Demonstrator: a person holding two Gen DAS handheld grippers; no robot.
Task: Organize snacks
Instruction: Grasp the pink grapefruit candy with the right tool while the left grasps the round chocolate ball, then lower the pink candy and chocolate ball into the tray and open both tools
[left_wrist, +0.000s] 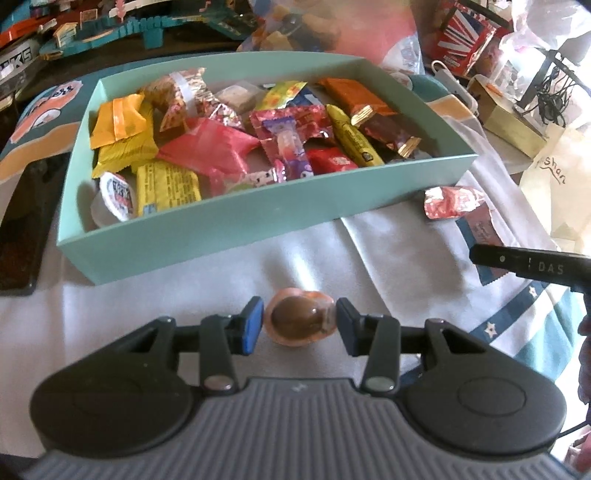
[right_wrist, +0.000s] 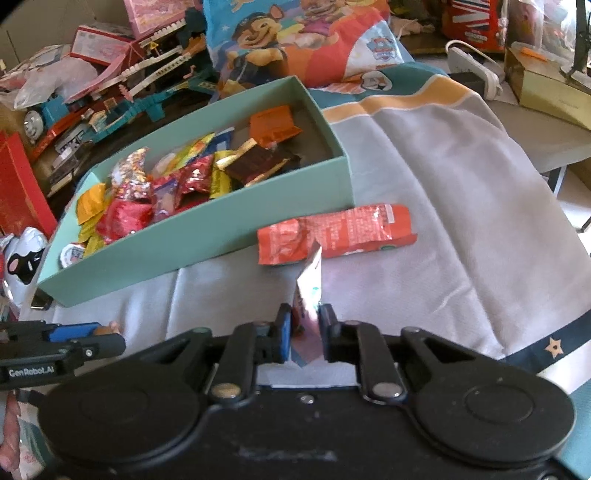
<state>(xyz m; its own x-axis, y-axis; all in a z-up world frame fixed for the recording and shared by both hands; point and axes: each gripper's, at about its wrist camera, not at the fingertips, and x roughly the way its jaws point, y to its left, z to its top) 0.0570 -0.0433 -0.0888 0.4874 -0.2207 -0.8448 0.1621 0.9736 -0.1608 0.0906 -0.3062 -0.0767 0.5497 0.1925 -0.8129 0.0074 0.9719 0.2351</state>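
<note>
- Most snacks already sit in our teal box (left_wrist: 236, 225)
- Three remain outside: our left gripper (left_wrist: 300, 325) clamps a round chocolate (left_wrist: 299, 320), our right gripper (right_wrist: 303, 325) pinches a pink sachet (right_wrist: 308, 295), and an orange packet (right_wrist: 338, 232) lies on the cloth

Left gripper (left_wrist: 299, 325) low centre, jaws clamped around something round; right gripper (right_wrist: 303, 326) low centre, pinched nearly shut.

Tabletop (right_wrist: 546, 147) spread with a pale cloth (right_wrist: 443, 206). On the cloth: teal box (left_wrist: 258, 225) of snacks, orange wrapper (right_wrist: 343, 232) just beside it, round brown candy (left_wrist: 299, 321) nearer.
</note>
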